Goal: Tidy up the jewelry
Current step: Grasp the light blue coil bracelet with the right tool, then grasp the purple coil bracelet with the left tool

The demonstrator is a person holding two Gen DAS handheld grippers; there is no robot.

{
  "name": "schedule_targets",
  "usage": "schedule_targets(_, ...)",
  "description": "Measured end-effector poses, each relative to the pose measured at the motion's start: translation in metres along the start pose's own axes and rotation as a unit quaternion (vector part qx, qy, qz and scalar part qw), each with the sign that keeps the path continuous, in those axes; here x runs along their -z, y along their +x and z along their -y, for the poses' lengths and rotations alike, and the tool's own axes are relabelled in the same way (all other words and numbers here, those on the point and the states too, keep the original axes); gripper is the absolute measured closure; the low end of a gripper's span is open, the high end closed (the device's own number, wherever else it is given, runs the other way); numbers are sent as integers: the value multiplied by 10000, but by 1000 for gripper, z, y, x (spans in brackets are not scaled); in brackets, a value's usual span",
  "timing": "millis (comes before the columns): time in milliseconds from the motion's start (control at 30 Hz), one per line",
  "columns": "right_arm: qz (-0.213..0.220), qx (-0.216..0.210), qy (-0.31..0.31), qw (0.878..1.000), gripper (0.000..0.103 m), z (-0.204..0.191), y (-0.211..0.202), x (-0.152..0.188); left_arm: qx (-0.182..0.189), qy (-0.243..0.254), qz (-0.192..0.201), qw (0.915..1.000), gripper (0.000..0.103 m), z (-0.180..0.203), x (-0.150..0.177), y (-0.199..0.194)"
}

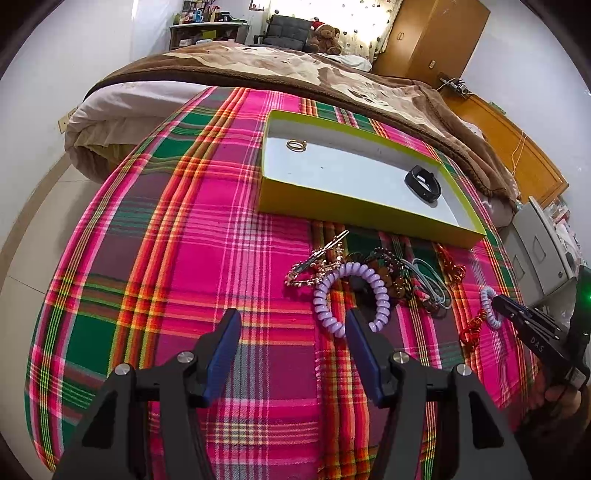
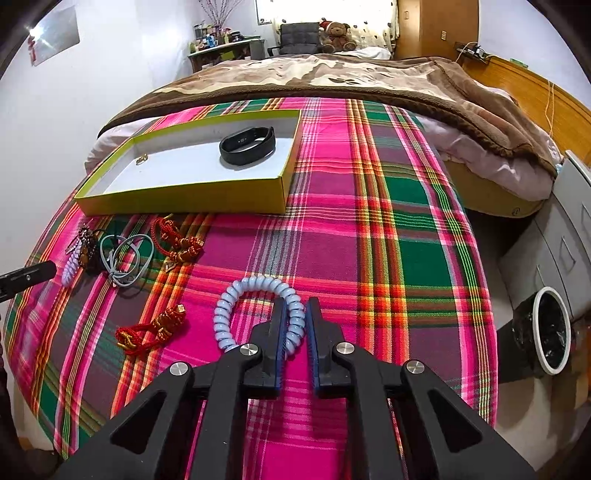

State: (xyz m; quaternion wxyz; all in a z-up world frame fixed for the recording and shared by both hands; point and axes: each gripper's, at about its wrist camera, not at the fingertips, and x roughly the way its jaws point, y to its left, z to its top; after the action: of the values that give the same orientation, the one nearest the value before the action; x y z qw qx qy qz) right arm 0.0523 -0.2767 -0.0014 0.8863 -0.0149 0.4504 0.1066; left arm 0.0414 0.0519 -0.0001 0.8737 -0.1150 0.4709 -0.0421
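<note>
At the bottom of the right wrist view, the right gripper has its jaws clamped on the right side of a pale blue coil bracelet, whose loop lies on the plaid cloth at lower centre of the frame. Just left of it, low in the frame, sits a red knotted cord. In the left wrist view the left gripper is at the bottom with its jaws wide apart and nothing between them, its right fingertip just beside a purple coil bracelet that curls open at centre frame. Beyond that bracelet, toward the middle right, lies a tangled pile of jewelry: a rose-gold chain, dark beads and a grey-blue cord loop, with another red knotted cord at its right. Farther up, in the upper middle of the left wrist view, a shallow yellow-green box with a white floor rests on the cloth. Inside it, a gold ring lies near the far left corner and a black wristband stands on edge toward the right end, the two well apart. Behind the box a brown blanket covers the bed, and at the very top of the frame a teddy bear in a red hat sits beside a dark chair.
</note>
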Motion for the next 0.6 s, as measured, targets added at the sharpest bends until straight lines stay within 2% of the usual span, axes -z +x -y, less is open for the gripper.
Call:
schedule_targets(233,243,3,50,9997,93,1,-12,1,169,6,-73,9998,43,8,0,9)
schedule_targets(267,237,8,76,9997,93,1,-12,2,125,29,-72,9999,45,9,0,11)
schedule_targets(433,283,-18,158,9995,93,4,-15,2,-259,258,-35,9993,57,15,-3,15)
schedule_targets(600,299,-36,204,9993,93,5,-16,3,-802,844,-39,9932,64,28,-2,20)
